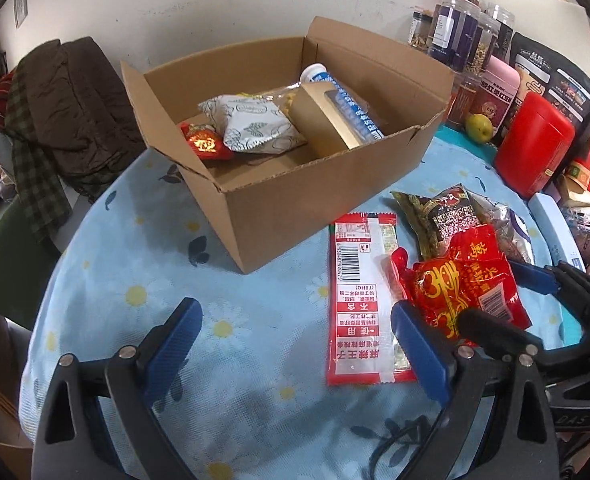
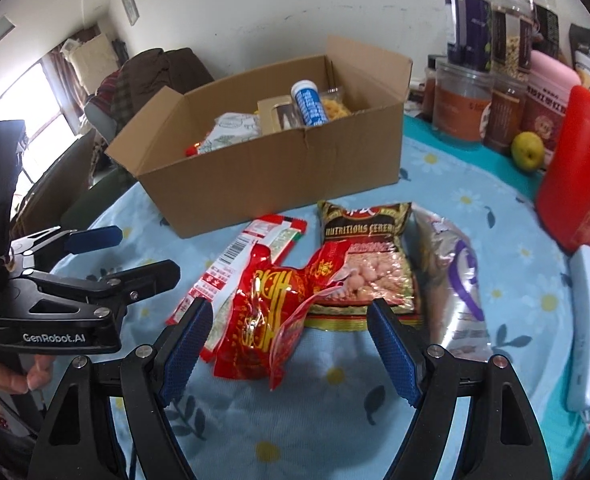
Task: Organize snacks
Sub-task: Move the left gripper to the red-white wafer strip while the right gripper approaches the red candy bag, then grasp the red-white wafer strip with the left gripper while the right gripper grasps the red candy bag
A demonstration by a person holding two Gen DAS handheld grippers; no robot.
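- Four snack packets lie on the tabletop [image 2: 231, 432] before the cardboard box [image 2: 279, 172].
- Right tool [image 2: 291, 344] gapes empty over the red packet [image 2: 263, 312]; left tool [image 1: 295, 344] hangs wide apart, holding nothing.
- Pinch the red packet's crumpled middle, avoiding the strip packet [image 1: 359, 300] underneath.

Bare tablecloth [image 1: 143, 264] lies open along the table's near and left edge. The cardboard box [image 1: 295, 208] blocks the middle; snack packets [image 2: 295, 288] crowd beside it, jars [image 2: 475, 60] line the far-right edge.
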